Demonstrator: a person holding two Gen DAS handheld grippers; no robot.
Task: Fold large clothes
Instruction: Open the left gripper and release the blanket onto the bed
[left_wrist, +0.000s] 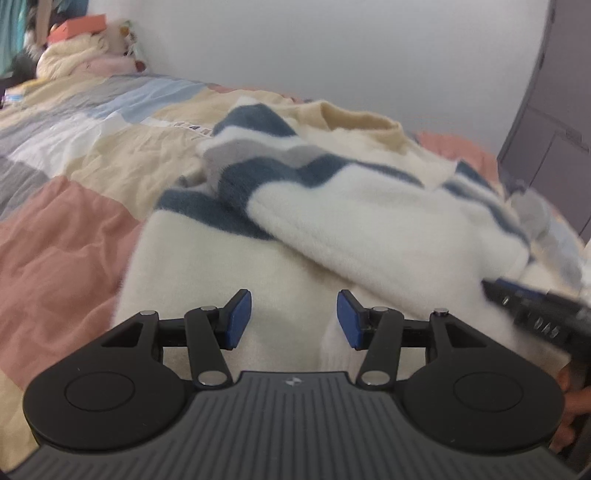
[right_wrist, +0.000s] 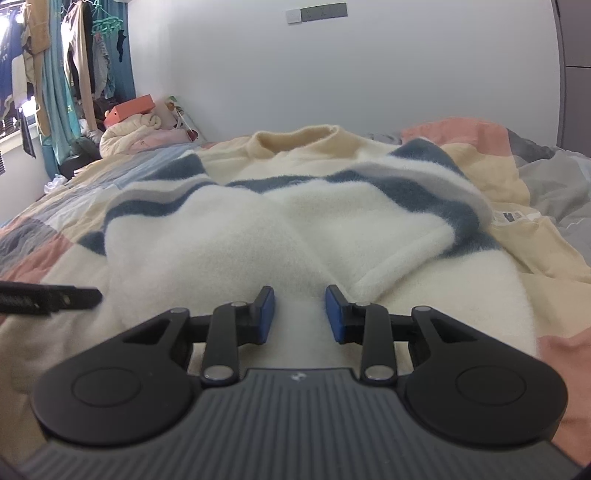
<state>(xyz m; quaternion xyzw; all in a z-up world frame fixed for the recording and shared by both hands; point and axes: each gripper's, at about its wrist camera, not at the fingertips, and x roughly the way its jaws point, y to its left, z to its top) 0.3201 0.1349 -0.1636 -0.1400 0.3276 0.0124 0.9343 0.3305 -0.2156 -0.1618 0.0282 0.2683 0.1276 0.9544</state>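
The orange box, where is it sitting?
In the right wrist view the orange box sits far left, atop a cream bedding pile beside the hanging clothes.

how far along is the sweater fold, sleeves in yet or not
Done: both sleeves of the sweater already lie folded across its body on the quilt. In hand: nothing; left gripper and right gripper sit open over the hem. Left: folding the hem up toward the collar.

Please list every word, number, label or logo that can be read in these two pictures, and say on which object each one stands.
No text reads clearly.
White tag beside the sweater: print too small.
Printed letters on the quilt: blurred.
Markings on the right gripper's body: blurred.
Small logo on the right gripper: no words.
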